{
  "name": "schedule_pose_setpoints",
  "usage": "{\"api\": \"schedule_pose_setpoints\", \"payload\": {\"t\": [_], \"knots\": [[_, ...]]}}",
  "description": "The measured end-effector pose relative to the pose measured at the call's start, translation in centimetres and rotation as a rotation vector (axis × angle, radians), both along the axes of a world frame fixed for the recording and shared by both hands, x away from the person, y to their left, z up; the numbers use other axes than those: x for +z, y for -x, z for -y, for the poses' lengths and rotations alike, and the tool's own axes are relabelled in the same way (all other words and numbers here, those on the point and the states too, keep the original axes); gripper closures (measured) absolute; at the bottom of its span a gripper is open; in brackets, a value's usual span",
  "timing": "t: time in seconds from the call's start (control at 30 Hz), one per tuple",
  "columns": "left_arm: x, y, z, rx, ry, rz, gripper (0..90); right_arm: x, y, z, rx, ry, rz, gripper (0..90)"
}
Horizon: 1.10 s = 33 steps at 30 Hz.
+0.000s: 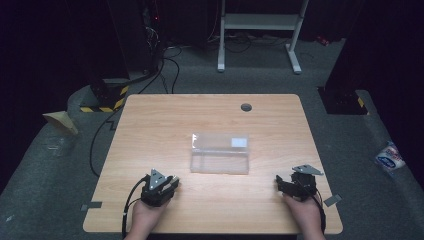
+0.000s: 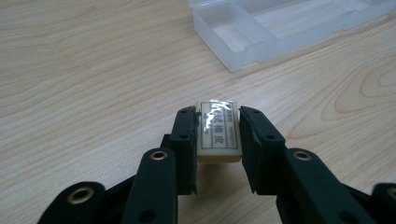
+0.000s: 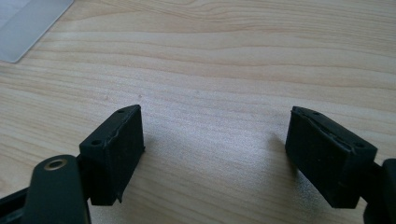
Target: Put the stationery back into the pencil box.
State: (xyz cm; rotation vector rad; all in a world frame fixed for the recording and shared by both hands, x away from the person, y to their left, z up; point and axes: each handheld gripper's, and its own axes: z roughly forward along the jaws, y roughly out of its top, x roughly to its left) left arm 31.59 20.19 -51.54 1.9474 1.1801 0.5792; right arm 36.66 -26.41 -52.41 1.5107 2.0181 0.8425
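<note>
Left gripper [image 2: 217, 133] clamps small cream eraser [image 2: 218, 132] — printed label up, near left on wooden table [image 1: 150, 125]. Clear plastic box [image 1: 220, 153] sits mid-table, just beyond eraser. Right gripper [image 3: 212, 154] near right — jaws spread wide, nothing between, bare wood under them.

Clear box [image 1: 220, 153] sitting mid-worktop [image 1: 150, 125], blocking centre; bare wood lying open all round it, wide lanes running either side.
</note>
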Motion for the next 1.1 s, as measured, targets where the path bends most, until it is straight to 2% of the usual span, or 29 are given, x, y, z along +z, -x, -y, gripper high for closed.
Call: {"api": "schedule_pose_setpoints", "payload": {"t": [0.1,0.6,0.73,0.93,1.1], "knots": [[0.1,-0.1,0.1,-0.002,0.005,-0.003,67.8,0.0,0.1,0.0,-0.017,-0.006,0.001,22.3],[0.6,-1.2,1.8,-0.028,0.012,0.011,67.8,0.0,0.2,0.0,-0.018,-0.004,0.002,22.4],[0.8,-1.2,1.9,-0.024,0.024,0.017,67.8,0.0,0.2,0.0,-0.018,-0.004,0.002,22.4],[1.2,-1.3,1.9,-0.028,0.016,0.035,67.8,0.0,0.2,0.0,-0.018,-0.004,0.002,22.4],[1.4,-1.4,1.8,-0.024,0.022,0.029,67.8,0.0,0.2,0.0,-0.019,-0.004,0.002,22.4]]}}
